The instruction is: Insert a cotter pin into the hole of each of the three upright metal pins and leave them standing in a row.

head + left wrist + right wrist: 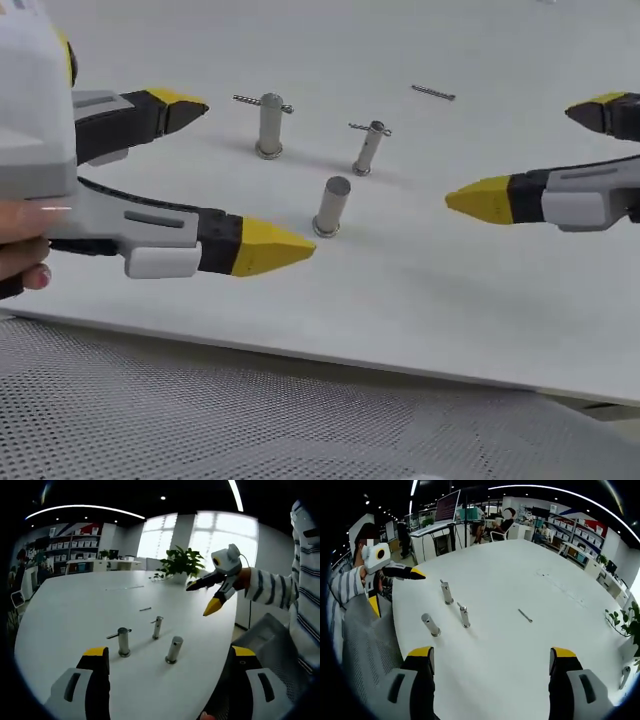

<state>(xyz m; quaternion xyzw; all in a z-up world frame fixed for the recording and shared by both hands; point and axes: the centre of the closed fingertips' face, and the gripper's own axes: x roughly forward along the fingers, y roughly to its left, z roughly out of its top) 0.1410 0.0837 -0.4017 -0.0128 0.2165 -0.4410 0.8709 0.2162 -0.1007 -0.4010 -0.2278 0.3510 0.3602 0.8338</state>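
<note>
White table, grey mesh along its near edge, plant at the far end. Three plain steel pins stand mid-table, near each other but apart. The far pin has an inserted cotter across its top. The middle pin carries a second cotter. The near pin is bare. A loose cotter pin lies flat beyond them. Left gripper and right gripper flank the pins, jaws spread wide, both empty.

Upright pins: dull grey metal, smooth. Table: matt white, smooth. Mesh at 6 o'clock: grey perforated cloth.
</note>
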